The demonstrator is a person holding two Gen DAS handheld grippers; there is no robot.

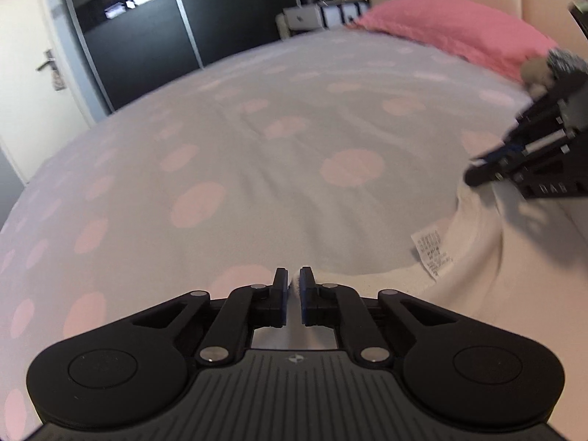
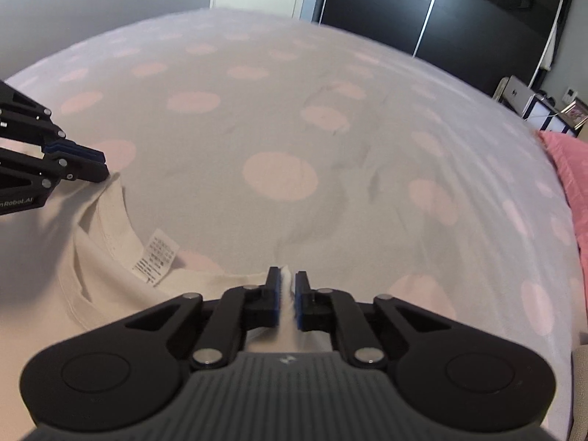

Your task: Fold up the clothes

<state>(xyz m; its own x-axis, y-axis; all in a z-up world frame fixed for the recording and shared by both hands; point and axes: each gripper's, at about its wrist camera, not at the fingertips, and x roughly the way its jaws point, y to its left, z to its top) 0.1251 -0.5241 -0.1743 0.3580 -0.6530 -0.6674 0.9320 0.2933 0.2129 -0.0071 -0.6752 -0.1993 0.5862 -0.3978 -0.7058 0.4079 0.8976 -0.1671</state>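
Matt white cotton T-shirt (image 2: 92, 257) with a papery care label (image 2: 156, 257); soft dotted cloth bedsheet (image 2: 294, 110); matt black plastic tools.

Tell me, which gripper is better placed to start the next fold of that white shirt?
Neither clearly: the left gripper and right gripper each pinch the white T-shirt at its top edge, either side of the collar with its care label. The fold likely needs both together.
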